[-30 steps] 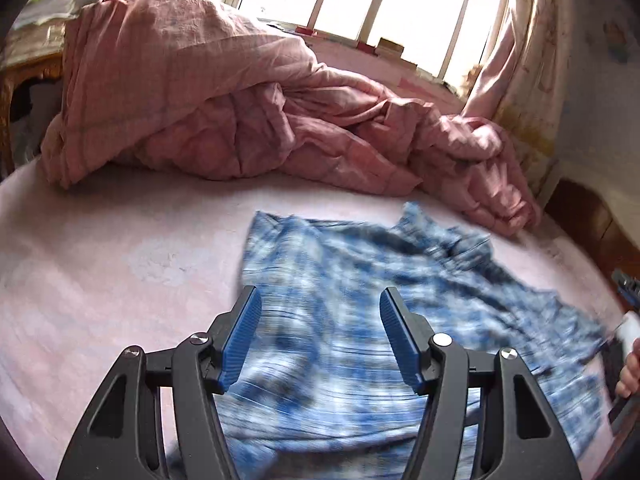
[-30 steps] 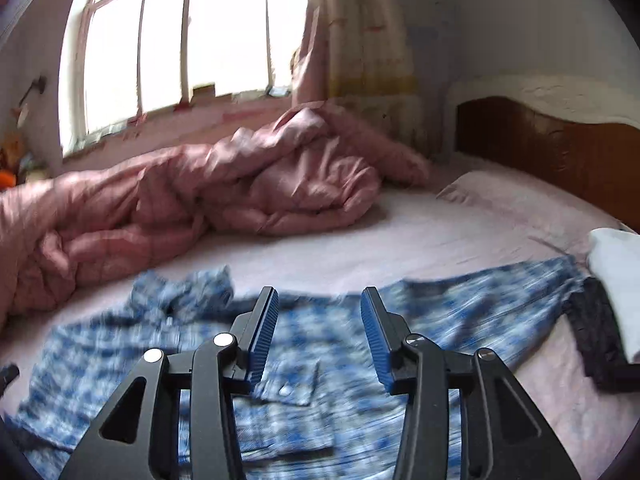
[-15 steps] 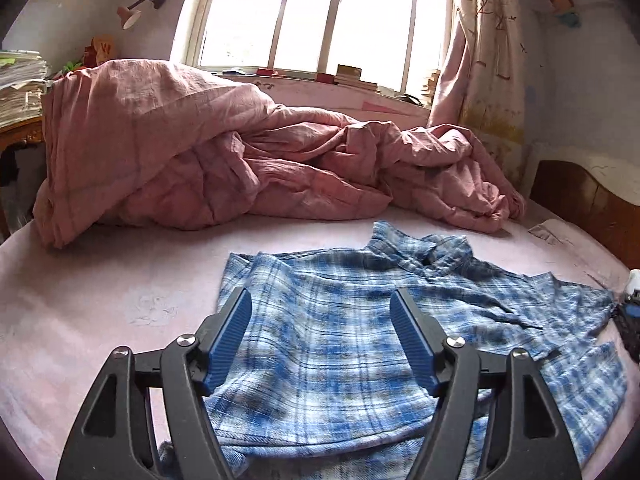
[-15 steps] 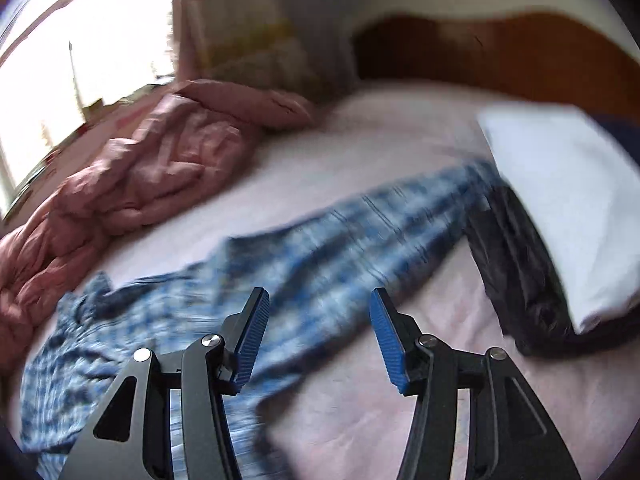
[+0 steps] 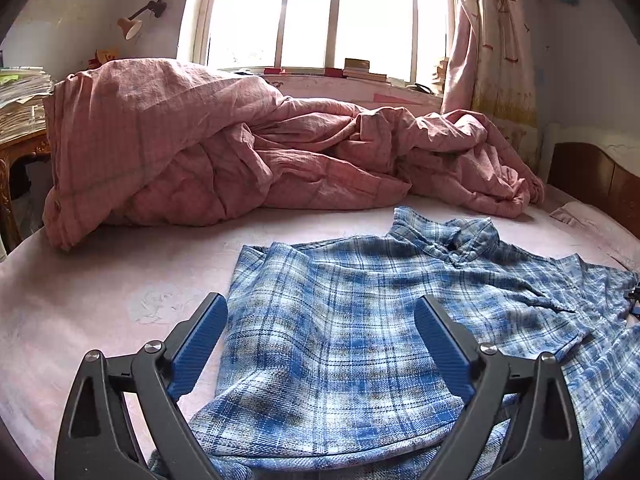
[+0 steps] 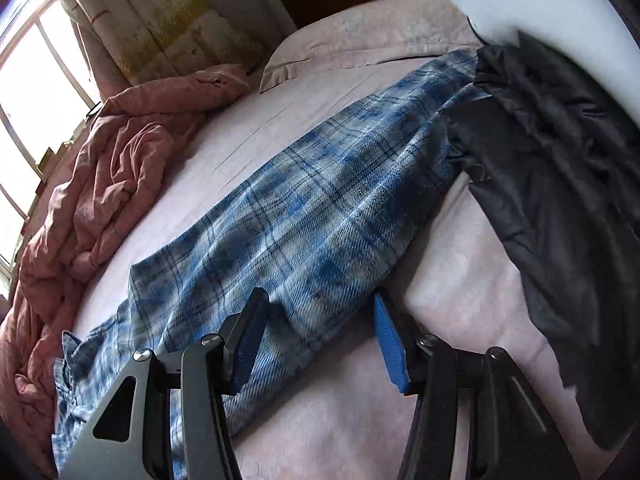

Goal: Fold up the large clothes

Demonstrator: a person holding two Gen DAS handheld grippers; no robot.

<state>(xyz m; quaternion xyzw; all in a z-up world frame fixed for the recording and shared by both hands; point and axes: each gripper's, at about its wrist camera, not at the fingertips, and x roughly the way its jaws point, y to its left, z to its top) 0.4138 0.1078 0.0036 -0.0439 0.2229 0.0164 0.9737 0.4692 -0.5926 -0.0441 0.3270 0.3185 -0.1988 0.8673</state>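
The left gripper (image 5: 320, 344) is showing two black angular arms with triangular cut-outs, each carrying a ribbed blue pad (image 5: 198, 346) on its inner face. Round silver screw heads are sitting on the joints, at about ten and two o'clock from the frame's lower centre. The right gripper (image 6: 318, 340) is wearing the same build (black arms, blue ridged pads (image 6: 388, 346), silver screws), with a thin pale line running along its right arm.

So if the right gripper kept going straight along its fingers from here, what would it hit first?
Most likely the blue plaid shirt's sleeve: the right gripper stands open just over it, nothing between the pads. Beyond lies the pink bedsheet. The dark garment sits off to the side. Depth is uncertain.
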